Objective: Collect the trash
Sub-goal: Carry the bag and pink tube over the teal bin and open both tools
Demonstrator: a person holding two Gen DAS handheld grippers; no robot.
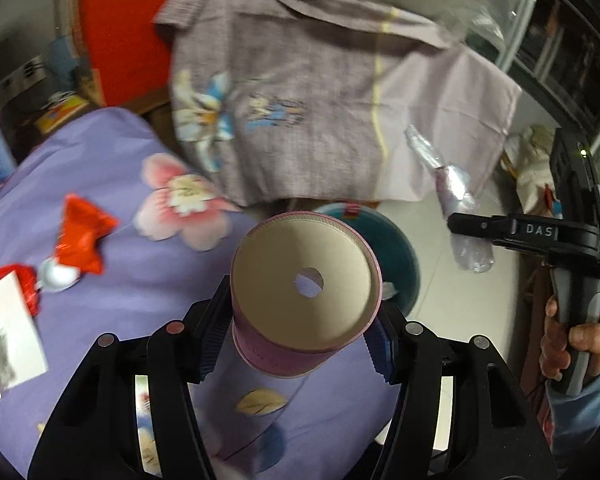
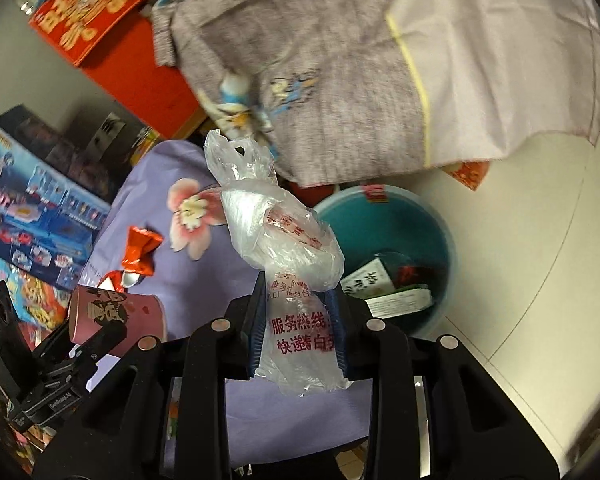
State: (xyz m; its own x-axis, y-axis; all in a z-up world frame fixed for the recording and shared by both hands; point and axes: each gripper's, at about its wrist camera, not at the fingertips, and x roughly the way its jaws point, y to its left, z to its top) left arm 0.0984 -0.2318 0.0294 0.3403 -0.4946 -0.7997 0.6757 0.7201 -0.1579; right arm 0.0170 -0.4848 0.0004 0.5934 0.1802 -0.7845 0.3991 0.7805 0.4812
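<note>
My left gripper (image 1: 300, 336) is shut on a pink paper cup (image 1: 306, 292), its open mouth facing the camera, held above the purple flowered cloth (image 1: 148, 312) next to the teal bin (image 1: 400, 256). The cup also shows in the right wrist view (image 2: 116, 316). My right gripper (image 2: 300, 332) is shut on a clear plastic bag with red print (image 2: 284, 248), held up beside the teal bin (image 2: 432, 216). That bag also hangs from the right gripper in the left wrist view (image 1: 456, 196). A red wrapper (image 1: 80, 240) lies on the cloth; the right wrist view shows it too (image 2: 140, 250).
The bin holds cartons and papers (image 2: 392, 292). A grey-lilac cloth (image 1: 300, 92) hangs over furniture behind it. A red box (image 2: 88, 8) and toy boxes (image 2: 32, 200) stand at left. A photo card (image 1: 8, 328) lies on the purple cloth. Pale tiled floor (image 2: 520, 248) is at right.
</note>
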